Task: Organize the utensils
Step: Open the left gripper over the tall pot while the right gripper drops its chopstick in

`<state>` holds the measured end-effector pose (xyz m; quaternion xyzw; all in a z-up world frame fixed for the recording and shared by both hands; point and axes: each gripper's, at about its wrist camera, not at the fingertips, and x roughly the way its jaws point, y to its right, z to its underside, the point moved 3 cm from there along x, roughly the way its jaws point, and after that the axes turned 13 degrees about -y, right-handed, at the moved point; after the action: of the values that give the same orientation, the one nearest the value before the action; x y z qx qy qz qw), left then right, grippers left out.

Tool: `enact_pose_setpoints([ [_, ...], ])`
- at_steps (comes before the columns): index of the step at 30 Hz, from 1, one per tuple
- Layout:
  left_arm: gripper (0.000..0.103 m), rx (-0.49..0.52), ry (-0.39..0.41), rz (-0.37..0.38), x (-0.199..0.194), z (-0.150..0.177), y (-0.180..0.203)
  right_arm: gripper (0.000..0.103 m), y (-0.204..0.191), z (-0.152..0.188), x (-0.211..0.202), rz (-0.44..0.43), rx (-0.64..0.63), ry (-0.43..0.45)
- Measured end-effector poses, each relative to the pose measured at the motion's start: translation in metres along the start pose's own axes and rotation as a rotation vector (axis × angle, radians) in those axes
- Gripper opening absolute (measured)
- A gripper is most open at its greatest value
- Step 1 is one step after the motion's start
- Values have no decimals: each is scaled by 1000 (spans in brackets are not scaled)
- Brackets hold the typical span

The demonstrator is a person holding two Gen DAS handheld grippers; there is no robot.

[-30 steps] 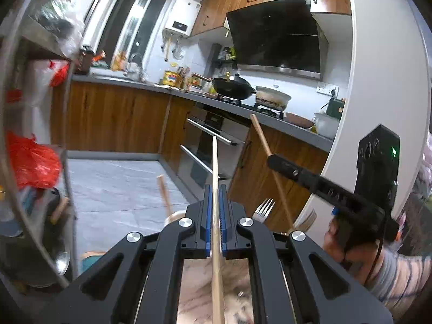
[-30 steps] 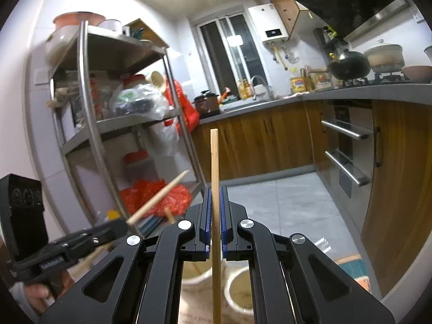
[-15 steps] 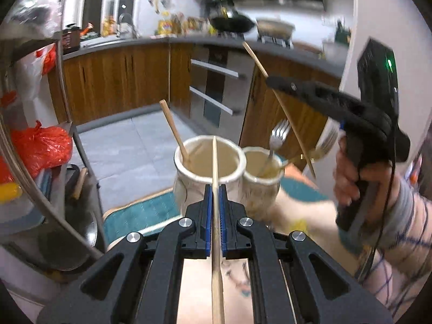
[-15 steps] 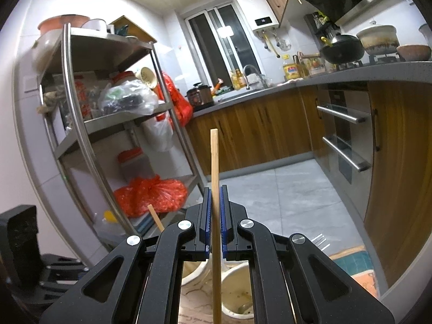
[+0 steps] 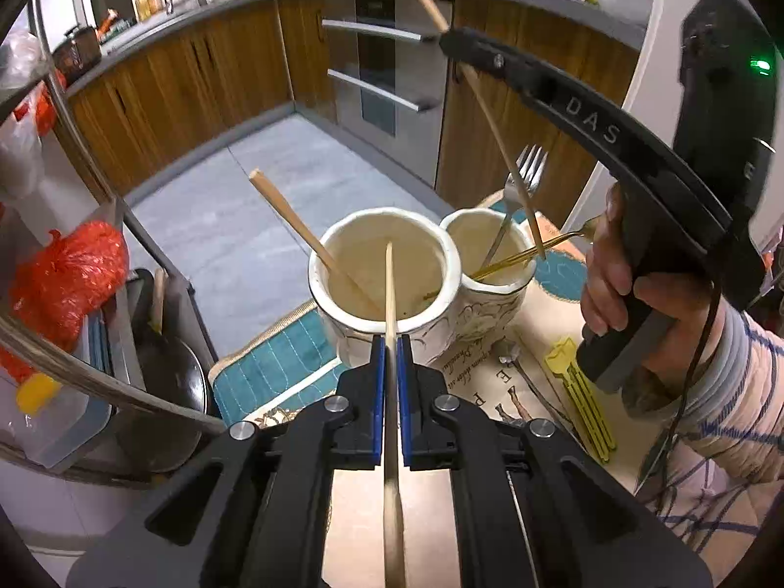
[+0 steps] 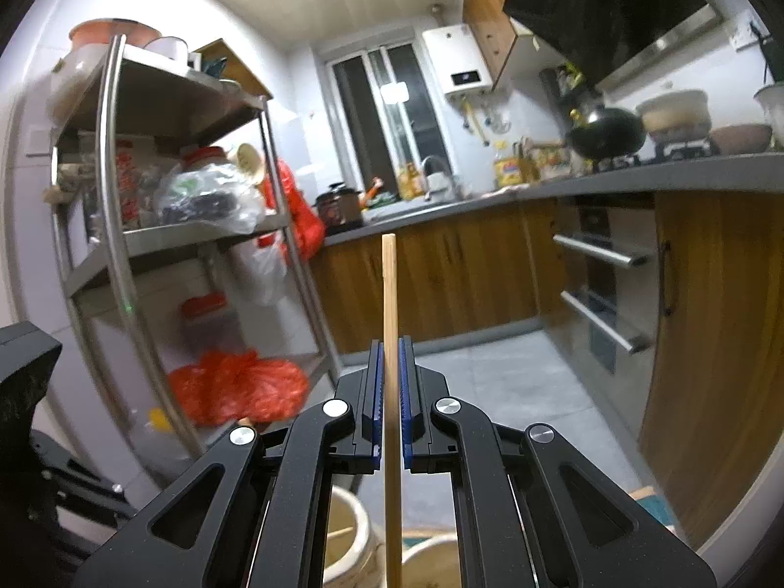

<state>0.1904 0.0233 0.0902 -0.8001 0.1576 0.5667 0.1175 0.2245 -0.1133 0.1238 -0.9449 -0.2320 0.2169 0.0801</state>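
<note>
The pale wooden chopstick [image 5: 389, 289] in the left hand-held gripper [image 5: 389, 357] is clamped between the blue pads, tilted down so its tip sits over the mouth of the larger cream ceramic holder [image 5: 387, 333]. Let go at this slant, it would probably slide in, but it could strike the rim or the chopstick already inside and tip out onto the worktop [image 5: 490, 392].

The right hand-held gripper [image 6: 390, 392] is clenched on a second wooden chopstick [image 6: 389, 294], held close to level above the pots. In the left wrist view its lower end crosses the smaller cream holder [image 5: 495, 294], so a careless swing could knock the forks or land it in the wrong pot.

The larger holder contains one leaning wooden chopstick [image 5: 294, 225]. The smaller, touching it, holds a silver fork [image 5: 519, 186] and a gold-coloured utensil [image 5: 539, 250]. A yellow plastic tool [image 5: 578, 387] lies on the patterned mat [image 5: 274, 367] beside them.
</note>
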Motion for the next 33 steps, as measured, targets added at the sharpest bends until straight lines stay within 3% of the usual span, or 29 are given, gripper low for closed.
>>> enact_pose_setpoints([
  [7, 7, -41, 41, 63, -2, -24, -1, 7, 3, 7, 14, 63, -22, 4],
  [11, 23, -78, 86, 99, -4, -34, -4, 7, 4, 12, 19, 72, -34, -7],
  [15, 25, -98, 108, 113, -5, -38, -7, 7, 5, 19, 24, 68, -33, -22],
  [25, 29, -136, 179, 140, -27, -24, -20, 7, 10, 37, 26, 49, -33, -81],
  [27, 35, -142, 225, 131, -35, -16, -21, 7, 10, 42, 22, 40, -40, -101],
  [33, 39, -146, 306, 82, -47, 3, -19, 7, 14, 57, 10, 18, -45, -149],
])
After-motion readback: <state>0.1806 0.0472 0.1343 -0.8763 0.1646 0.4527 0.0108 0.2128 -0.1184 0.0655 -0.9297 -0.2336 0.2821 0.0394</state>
